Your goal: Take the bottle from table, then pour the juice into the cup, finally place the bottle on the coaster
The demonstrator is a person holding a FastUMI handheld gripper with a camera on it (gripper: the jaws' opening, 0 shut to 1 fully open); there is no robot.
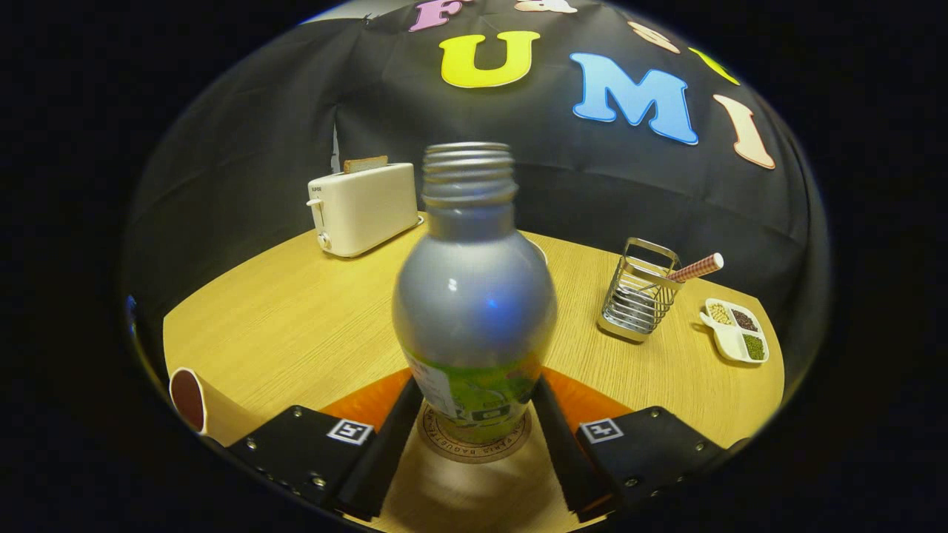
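silver metal forms the upper body of the bottle (474, 296), which stands upright between the two fingers of the gripper (474, 437). its long axis runs vertical, at right angles to the fingers' reach. the threaded neck is uncapped and points straight up. the base of the bottle rests on the round printed coaster (474, 448), roughly centred on it, and the coaster lies on the wooden table (296, 318).

the fingers flank the labelled lower section of the bottle, one on each side, close against it. whether both press on the wall or have eased off slightly cannot be told.

the cup (194, 403) lies well off to the left of the fingers, near the table edge, and shows its dark mouth sideways to the camera. a white toaster (363, 207) stands beyond the bottle to the left. a wire holder (638, 300) with a striped straw and a divided dish (735, 329) sit beyond to the right, well apart from the coaster.

judgement: the placing step appears reached, since bottle and coaster are in contact and aligned. the coming move depends on the fingers spreading sideways and retreating straight back along their own line, without tipping the tall bottle.
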